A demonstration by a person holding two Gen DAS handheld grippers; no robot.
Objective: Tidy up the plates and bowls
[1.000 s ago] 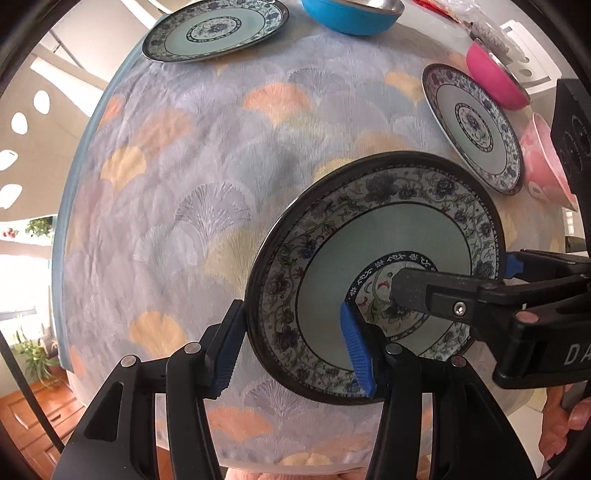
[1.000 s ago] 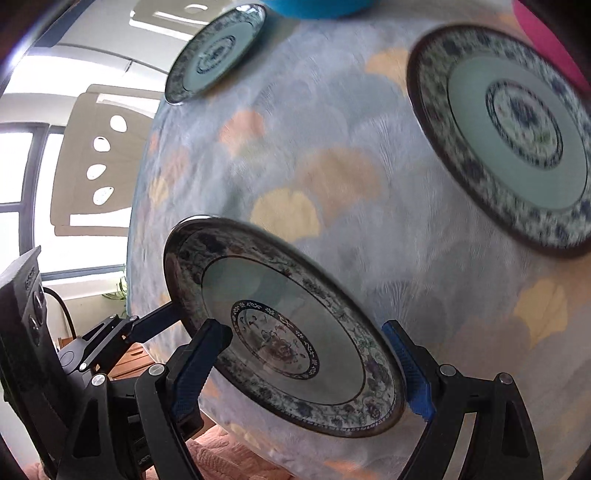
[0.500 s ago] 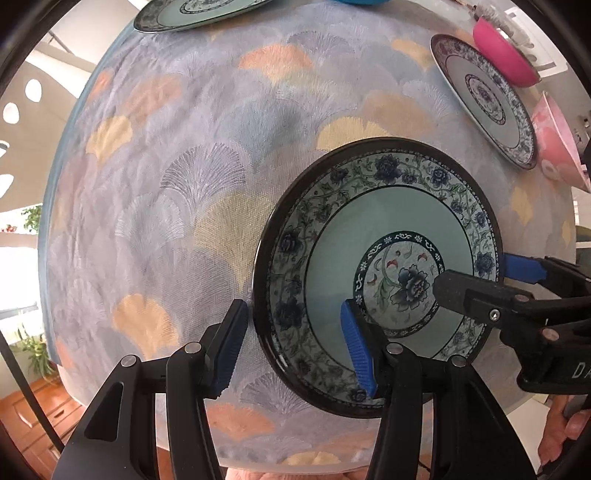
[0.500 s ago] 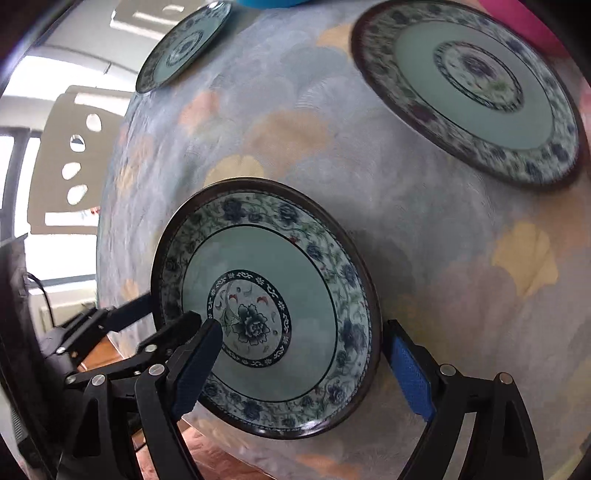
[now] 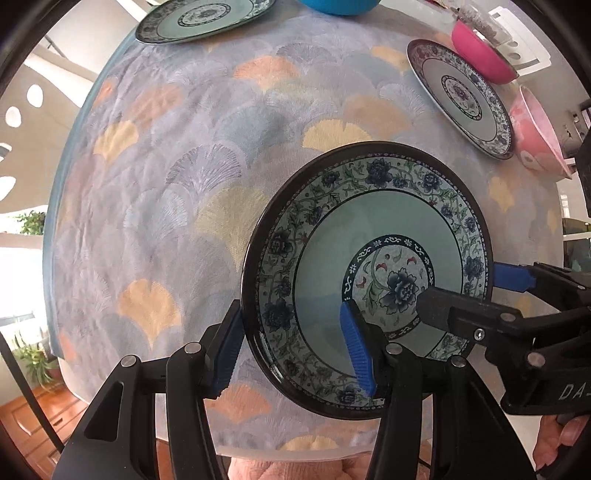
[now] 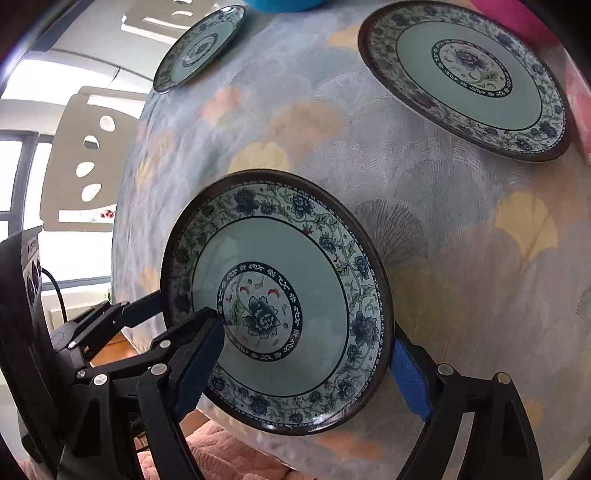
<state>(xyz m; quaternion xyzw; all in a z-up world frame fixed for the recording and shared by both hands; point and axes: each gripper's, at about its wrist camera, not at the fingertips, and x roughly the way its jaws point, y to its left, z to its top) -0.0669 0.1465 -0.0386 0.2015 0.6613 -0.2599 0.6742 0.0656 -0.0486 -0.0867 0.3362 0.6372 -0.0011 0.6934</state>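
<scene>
A floral blue-green plate [image 5: 369,236] [image 6: 288,258] sits at the near edge of the table. My left gripper [image 5: 291,350] is open and straddles the plate's near left rim, one finger outside, one over the plate. My right gripper [image 6: 303,373] is open and straddles the plate's near right rim; it also shows in the left wrist view [image 5: 476,295]. A second matching plate [image 5: 465,99] [image 6: 469,70] lies at the right. A third plate [image 5: 203,18] [image 6: 199,48] lies at the far left.
A blue bowl [image 5: 340,5] stands at the far edge. A magenta bowl [image 5: 480,55] and a pale pink bowl [image 5: 539,133] stand at the right edge. A patterned cloth [image 5: 184,166] covers the table. A chair back [image 6: 85,158] stands beyond the left edge.
The near plate has gone from tilted up on edge to lying nearly flat. Both grippers stay around its rim and have shifted only a little.
</scene>
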